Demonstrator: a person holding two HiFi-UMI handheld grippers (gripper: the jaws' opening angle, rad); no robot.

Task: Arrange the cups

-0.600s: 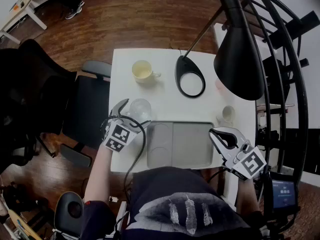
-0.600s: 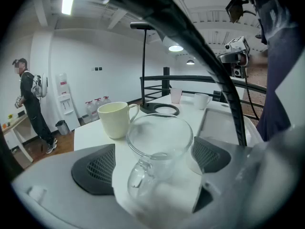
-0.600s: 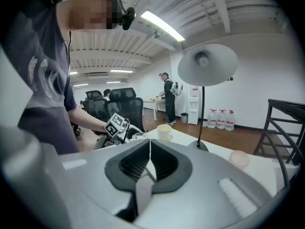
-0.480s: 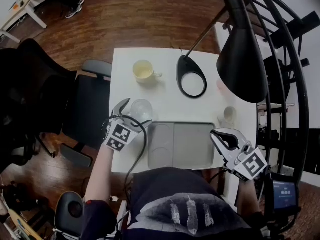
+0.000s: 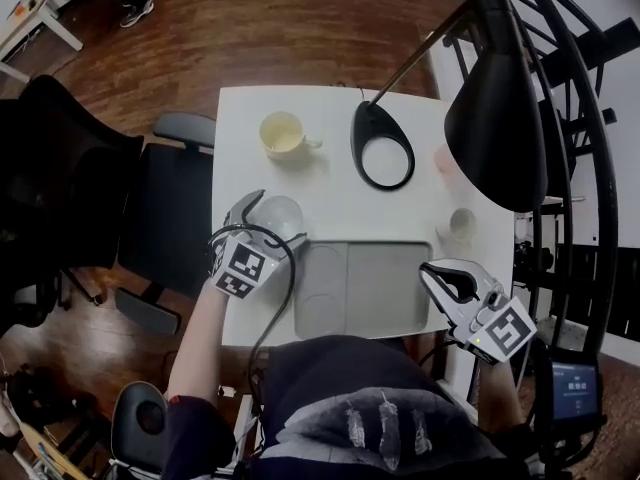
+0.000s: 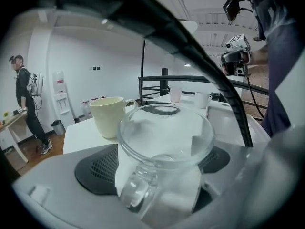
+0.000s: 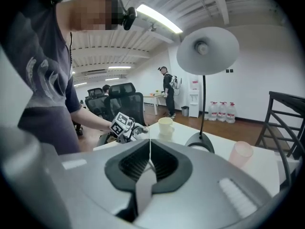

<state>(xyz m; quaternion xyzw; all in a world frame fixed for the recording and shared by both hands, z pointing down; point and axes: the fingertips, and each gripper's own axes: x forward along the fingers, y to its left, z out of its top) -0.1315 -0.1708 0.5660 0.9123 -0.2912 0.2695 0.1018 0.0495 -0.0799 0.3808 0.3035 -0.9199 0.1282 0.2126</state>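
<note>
At the tray's (image 5: 362, 246) ten o'clock corner, the glass cup (image 5: 281, 214) stands on the table (image 5: 330, 196) between the left gripper's (image 5: 266, 224) widely spread jaws, handle toward the gripper. The pads seemingly don't press, though glass blurs that. The right gripper (image 5: 441, 274), pressed together and empty, hangs at the tray's four o'clock, farther off.

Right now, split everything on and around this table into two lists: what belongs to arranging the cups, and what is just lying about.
Belongs to the job:
glass mug
cream mug
small white cup
pink cup
grey tray, probably where the cups go

Just lying about:
black desk lamp
office chair beside the table
</note>
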